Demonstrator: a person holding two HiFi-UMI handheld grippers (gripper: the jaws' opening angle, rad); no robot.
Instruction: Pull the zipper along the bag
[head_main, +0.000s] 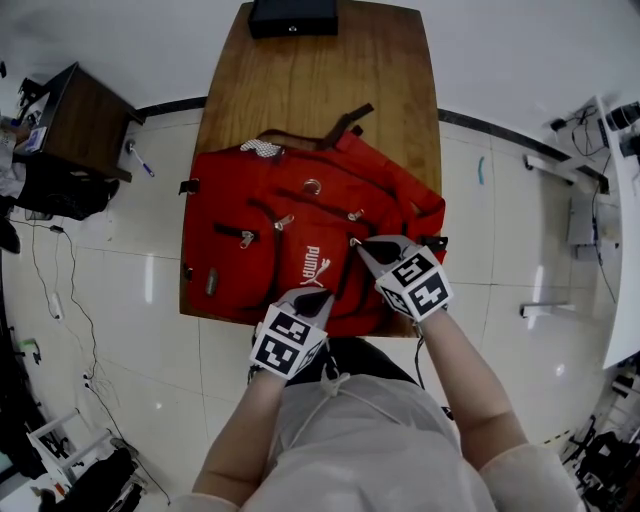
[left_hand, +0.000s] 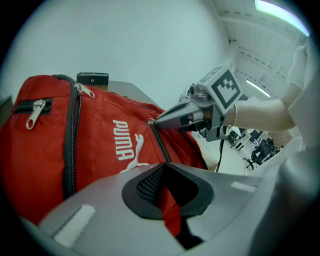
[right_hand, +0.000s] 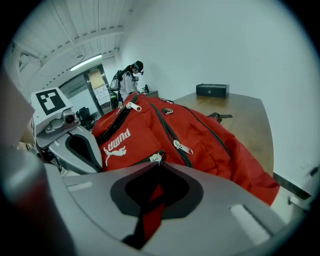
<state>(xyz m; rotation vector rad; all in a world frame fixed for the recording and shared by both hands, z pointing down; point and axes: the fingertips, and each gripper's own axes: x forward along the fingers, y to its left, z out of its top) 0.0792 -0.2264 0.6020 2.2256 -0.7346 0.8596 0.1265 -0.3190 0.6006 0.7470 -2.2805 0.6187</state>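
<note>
The person's white shirt is filling the bottom of the head view, and both forearms are reaching out from it. Just beyond, the left gripper is biting with closed jaws on a fold of red cloth at the near edge of the bag. Beside it, the right gripper is pinching its jaws together on the small metal zipper pull, which is sitting at the near end of a dark zipper track.

The bag is lying flat on the wooden table, with its near edge at the table edge. I judge it soft and light: the cloth will be wrinkling and following the slider unless the left grip is stretching it. The pull is thin and smooth, so it may be slipping out. The best hold is on the pull itself, with the cloth held close behind it.

How much cloth the left jaws are holding is hidden. The track is curving out of sight, and whether its teeth are joined is hard to see. At the far table end a black box is standing.
</note>
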